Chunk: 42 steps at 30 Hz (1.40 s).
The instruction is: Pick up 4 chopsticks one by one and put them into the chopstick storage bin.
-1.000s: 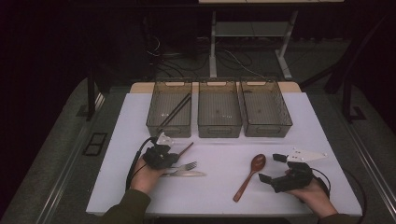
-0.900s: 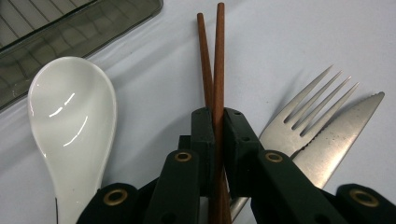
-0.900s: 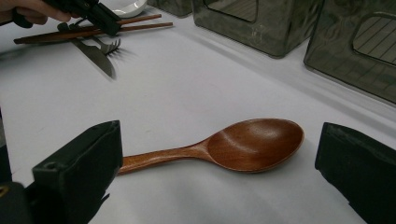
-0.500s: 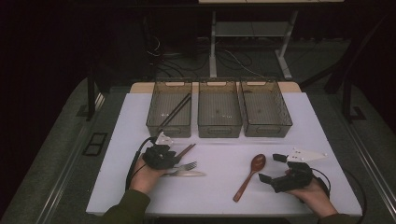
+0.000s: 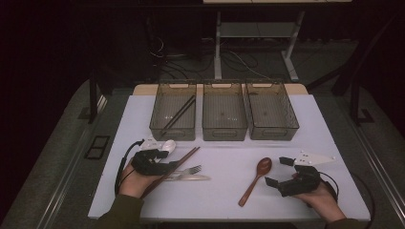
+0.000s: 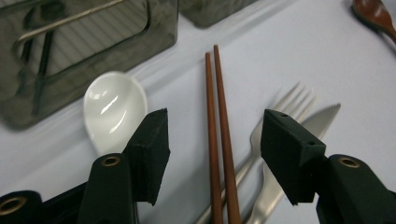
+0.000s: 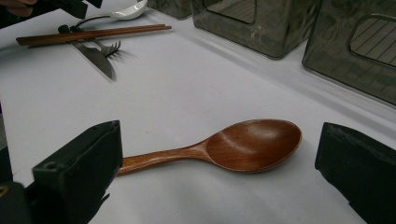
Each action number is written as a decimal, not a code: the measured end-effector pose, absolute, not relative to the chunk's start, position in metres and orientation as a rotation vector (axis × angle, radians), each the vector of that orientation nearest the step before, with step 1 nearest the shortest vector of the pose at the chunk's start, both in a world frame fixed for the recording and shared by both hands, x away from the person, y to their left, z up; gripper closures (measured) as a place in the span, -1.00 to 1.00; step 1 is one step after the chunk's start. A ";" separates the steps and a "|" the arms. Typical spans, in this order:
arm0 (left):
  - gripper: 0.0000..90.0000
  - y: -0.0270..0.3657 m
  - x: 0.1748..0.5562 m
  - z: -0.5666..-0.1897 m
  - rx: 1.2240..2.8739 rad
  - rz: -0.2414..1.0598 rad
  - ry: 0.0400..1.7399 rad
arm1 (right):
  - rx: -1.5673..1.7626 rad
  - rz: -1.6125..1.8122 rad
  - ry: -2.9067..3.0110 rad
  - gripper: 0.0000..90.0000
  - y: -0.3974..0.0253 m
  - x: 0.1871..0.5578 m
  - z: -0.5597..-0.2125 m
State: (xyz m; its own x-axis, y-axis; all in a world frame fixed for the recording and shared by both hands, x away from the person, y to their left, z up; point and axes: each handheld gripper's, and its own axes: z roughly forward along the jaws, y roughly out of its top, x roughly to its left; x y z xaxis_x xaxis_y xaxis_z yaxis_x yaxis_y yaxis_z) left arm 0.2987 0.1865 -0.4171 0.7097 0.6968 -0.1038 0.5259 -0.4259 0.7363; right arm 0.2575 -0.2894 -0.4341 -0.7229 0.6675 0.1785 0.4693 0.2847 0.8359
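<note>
Two thin, stiff, smooth chopsticks lie between the left gripper's wide-open, empty jaws, likely to roll apart unless pinched together mid-length.

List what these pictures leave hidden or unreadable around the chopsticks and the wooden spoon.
- Brown chopsticks: near ends cut off by the bottom edge of the left gripper view; in the high view the left gripper covers part of them.
- Fork and knife: handles hidden by the right-hand jaw in that view.
- Wooden spoon: handle end hidden behind the right gripper's left-hand jaw.
</note>
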 end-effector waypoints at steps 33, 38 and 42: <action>0.72 0.200 0.283 -0.431 2.218 0.219 0.934 | 1.051 1.411 2.353 -0.98 -0.288 0.257 -0.434; 0.75 0.198 0.284 -0.433 2.238 0.224 0.926 | 1.050 1.409 2.353 -0.98 -0.288 0.257 -0.435; 0.75 0.196 0.285 -0.433 2.258 0.229 0.912 | 1.050 1.411 2.352 -0.98 -0.288 0.257 -0.434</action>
State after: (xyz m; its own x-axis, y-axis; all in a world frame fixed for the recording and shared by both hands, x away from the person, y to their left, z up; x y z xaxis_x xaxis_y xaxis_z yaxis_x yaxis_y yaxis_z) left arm 0.2848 0.1962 -0.4332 0.7386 0.6686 -0.0863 0.5486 -0.5218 0.6533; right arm 0.2573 -0.2879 -0.4345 -0.7263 0.6642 0.1769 0.4690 0.2906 0.8340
